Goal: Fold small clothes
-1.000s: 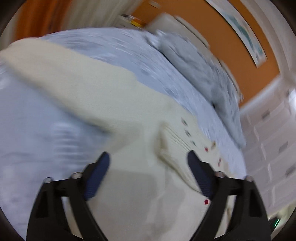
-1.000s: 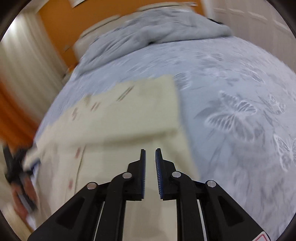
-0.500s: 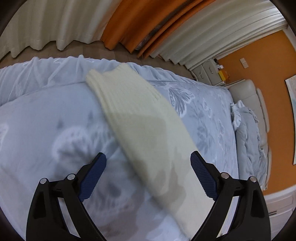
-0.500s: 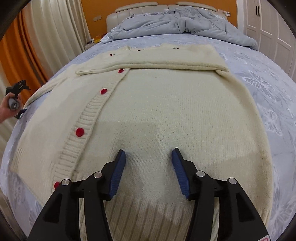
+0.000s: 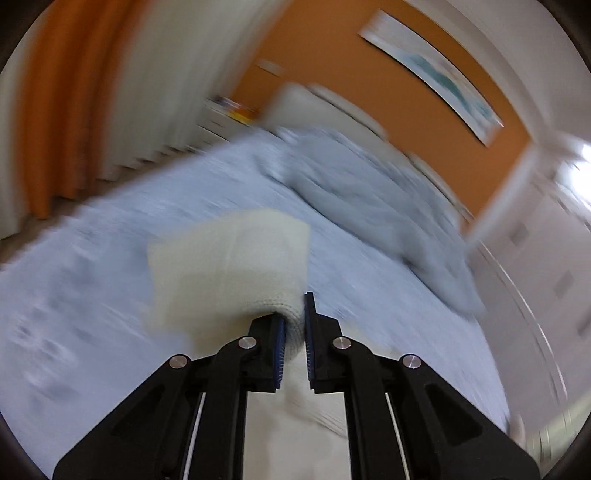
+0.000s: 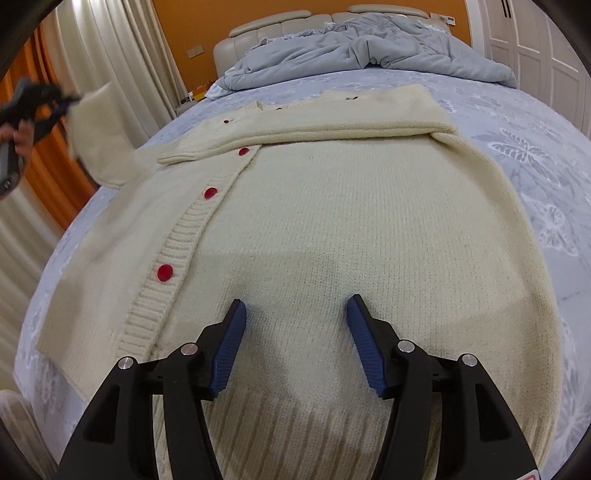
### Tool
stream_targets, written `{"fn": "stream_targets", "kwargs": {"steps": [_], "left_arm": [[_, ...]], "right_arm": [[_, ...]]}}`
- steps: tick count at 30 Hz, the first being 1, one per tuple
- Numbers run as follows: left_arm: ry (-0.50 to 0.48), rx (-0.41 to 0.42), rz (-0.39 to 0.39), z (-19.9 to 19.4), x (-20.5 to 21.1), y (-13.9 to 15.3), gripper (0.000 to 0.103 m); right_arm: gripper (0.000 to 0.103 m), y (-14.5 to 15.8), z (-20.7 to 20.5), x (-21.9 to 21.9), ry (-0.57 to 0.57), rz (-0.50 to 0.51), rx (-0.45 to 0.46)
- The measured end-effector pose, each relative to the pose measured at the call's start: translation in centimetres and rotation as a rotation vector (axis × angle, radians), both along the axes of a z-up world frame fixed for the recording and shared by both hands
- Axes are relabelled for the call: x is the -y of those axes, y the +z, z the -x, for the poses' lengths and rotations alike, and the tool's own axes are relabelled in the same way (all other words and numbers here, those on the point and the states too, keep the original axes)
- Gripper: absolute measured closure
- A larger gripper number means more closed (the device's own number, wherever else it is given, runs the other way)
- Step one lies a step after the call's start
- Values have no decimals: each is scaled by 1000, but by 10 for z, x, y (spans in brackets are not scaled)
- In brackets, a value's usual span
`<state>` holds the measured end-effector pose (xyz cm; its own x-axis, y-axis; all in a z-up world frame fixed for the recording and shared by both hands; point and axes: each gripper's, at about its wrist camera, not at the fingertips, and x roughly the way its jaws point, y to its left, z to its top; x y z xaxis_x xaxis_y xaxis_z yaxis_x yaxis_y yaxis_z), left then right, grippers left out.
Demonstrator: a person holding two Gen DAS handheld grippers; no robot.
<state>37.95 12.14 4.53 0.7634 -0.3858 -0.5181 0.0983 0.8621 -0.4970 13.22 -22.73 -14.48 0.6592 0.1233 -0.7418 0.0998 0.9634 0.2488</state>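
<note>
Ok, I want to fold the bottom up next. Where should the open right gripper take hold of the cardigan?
Probably the ribbed hem, the edge nearest the right gripper. The cardigan lies flat on the bed with nothing raised there, so come in low from the near side and pinch the hem. The left gripper already holds the left sleeve.

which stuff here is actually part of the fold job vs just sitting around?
In the job:
cream cardigan
its left sleeve, lifted
left gripper, clamped on that sleeve
right gripper, open above the hem

Just there:
grey duvet
headboard
curtains
wall picture
</note>
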Motion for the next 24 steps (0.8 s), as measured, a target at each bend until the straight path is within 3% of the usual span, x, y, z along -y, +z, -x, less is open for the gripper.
{"fn": "stream_targets", "kwargs": {"steps": [3, 5, 6, 7, 11, 14, 16, 18, 24], "left_arm": [[-130, -39, -89, 20, 82, -23, 91], [-215, -115, -116, 31, 124, -57, 64], [-220, -175, -130, 40, 138, -79, 37], [-191, -204, -134, 51, 143, -94, 33], [-86, -283, 10, 92, 113, -129, 29], [29, -304, 35, 123, 63, -147, 28], [80, -354, 23, 128, 34, -161, 28], [84, -370, 87, 137, 13, -178, 35], [64, -346, 82, 142, 9, -178, 31]], "right_arm": [[45, 0, 0, 1, 4, -14, 4], [43, 1, -1, 3, 9, -31, 7], [42, 1, -1, 4, 12, -38, 8], [41, 1, -1, 4, 16, -46, 8], [39, 12, -7, 1, 17, -28, -36], [39, 41, -26, -3, 25, -43, -24], [37, 63, -51, -4, 42, -90, 5], [36, 81, -97, -12, 65, -121, -18], [36, 99, -193, -84, 151, 88, -14]]}}
